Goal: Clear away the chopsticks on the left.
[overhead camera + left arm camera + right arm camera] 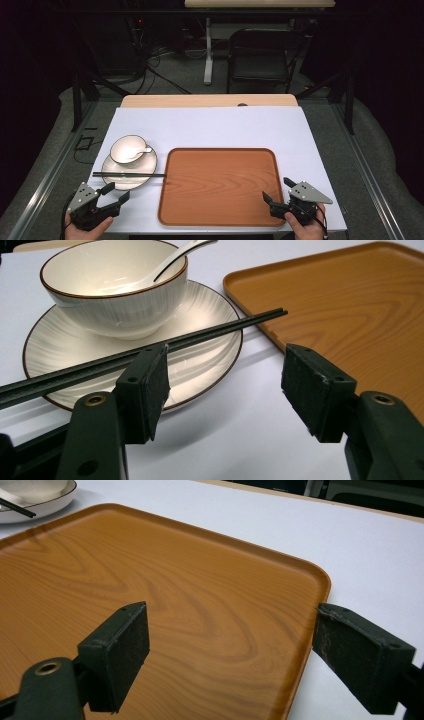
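A white bowl [128, 148] [112, 287] with a white spoon [140, 149] [182, 252] in it stands on a white plate [129, 170] [205, 355]. A pair of black chopsticks [128, 174] [210, 330] lies across the plate's near side. To its right lies a wooden tray [220, 185] [350, 315] [165, 595], bare. My left gripper [114, 193] [225, 385] is open just in front of the plate, nothing between its jaws. My right gripper [278, 189] [230, 645] is open over the tray's near right corner, holding nothing.
A white sheet [210, 127] covers the table, with a wooden strip [210, 100] along its far edge. Beyond the table stand a black folding chair [260, 57] and a white table leg [208, 50]. Dark curtains close both sides.
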`<state>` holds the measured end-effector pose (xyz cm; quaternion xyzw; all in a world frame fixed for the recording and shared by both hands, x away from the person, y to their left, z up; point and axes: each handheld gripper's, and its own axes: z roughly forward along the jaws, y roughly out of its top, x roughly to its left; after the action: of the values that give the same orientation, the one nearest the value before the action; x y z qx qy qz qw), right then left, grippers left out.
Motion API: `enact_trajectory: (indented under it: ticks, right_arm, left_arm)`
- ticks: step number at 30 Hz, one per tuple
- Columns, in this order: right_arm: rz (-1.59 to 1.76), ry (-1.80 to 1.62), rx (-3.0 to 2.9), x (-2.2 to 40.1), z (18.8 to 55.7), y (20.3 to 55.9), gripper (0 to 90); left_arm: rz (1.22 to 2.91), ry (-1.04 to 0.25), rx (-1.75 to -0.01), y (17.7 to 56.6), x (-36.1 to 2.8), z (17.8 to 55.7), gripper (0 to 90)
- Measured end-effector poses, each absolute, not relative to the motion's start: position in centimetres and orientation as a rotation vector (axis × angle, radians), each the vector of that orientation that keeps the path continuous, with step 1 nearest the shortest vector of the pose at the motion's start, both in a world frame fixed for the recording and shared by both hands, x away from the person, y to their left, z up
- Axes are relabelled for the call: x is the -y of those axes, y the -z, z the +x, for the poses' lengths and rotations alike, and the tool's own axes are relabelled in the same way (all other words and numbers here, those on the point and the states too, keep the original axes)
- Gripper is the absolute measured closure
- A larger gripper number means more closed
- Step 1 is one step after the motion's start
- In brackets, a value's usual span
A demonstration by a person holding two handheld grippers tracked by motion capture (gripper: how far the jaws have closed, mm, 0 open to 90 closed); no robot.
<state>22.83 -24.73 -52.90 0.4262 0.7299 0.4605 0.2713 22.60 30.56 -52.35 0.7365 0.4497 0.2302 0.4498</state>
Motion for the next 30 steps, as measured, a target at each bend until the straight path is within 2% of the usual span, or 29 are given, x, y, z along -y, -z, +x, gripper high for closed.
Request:
enact_trajectory:
  ticks: [5,8,14,18,26,30]
  right_arm:
    - [1.160,-1.245,-1.939,25.0,22.6,52.9,14.8]
    - [1.151,-1.225,-1.960,24.8,22.5,52.9,14.9]
    - [1.129,-1.210,-1.956,24.7,22.0,52.7,14.9]
    - [1.140,-1.196,-1.974,24.8,22.2,52.8,14.8]
    - [1.146,-1.193,-1.973,25.0,22.0,52.8,14.8]
    - [1.139,-1.194,-1.971,24.9,22.0,52.8,14.8]
  left_arm:
    - [1.841,-0.652,-1.128,52.1,-30.6,22.6,38.1]
    - [1.846,-0.655,-1.142,52.1,-30.5,22.8,38.1]
    - [1.837,-0.588,-1.201,52.0,-30.7,22.8,34.8]
    - [1.823,-0.467,-1.253,51.7,-31.0,23.2,37.3]
    - [1.876,-0.532,-1.240,50.8,-31.0,23.5,33.6]
    - [1.862,-0.587,-1.229,50.6,-31.3,23.8,36.8]
